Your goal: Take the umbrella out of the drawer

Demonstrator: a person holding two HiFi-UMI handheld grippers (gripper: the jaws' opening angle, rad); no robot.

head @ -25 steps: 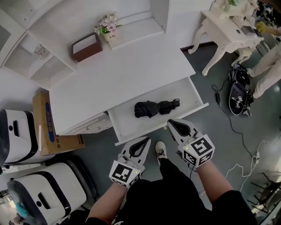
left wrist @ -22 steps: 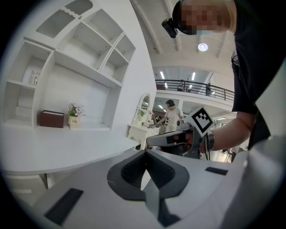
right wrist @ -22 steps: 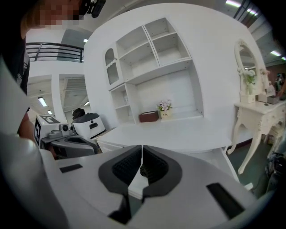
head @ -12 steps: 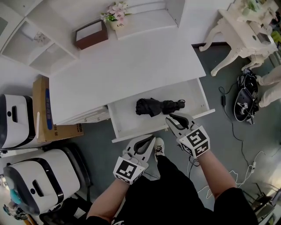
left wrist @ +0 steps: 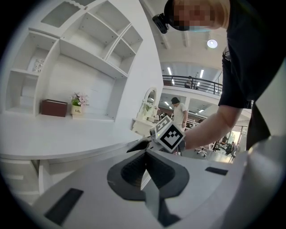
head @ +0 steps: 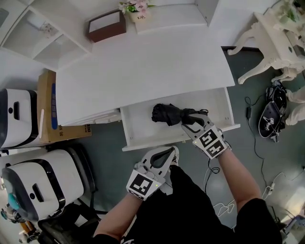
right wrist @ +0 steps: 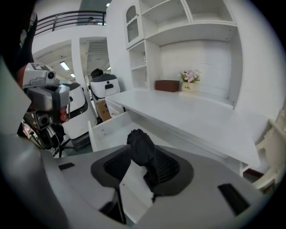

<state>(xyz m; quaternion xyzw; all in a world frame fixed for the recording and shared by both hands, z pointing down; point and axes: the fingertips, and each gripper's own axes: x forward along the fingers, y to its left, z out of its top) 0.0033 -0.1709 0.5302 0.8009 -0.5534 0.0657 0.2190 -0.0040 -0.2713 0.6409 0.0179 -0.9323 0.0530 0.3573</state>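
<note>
A folded black umbrella (head: 167,114) lies in the open white drawer (head: 138,129) under the desk top. My right gripper (head: 189,119) reaches into the drawer at the umbrella's right end. Its jaws have just been opening, and in the right gripper view the umbrella (right wrist: 141,144) stands between them, close against the right pad (right wrist: 169,166), with no squeeze that I can see. My left gripper (head: 167,151) hangs shut in front of the drawer's front edge with nothing in it. The left gripper (left wrist: 145,154) looks past its jaws at the right gripper's marker cube (left wrist: 169,134).
A brown box (head: 106,26) and a flower pot (head: 138,6) stand at the back of the white desk (head: 143,71). A cardboard box (head: 47,109) and white machines (head: 14,125) stand at the left. A white side table (head: 276,33) and cables (head: 271,114) are at the right.
My right gripper has gone forward and down into the drawer to the umbrella's end, and its jaws have opened around it. The left gripper has sunk a little.
</note>
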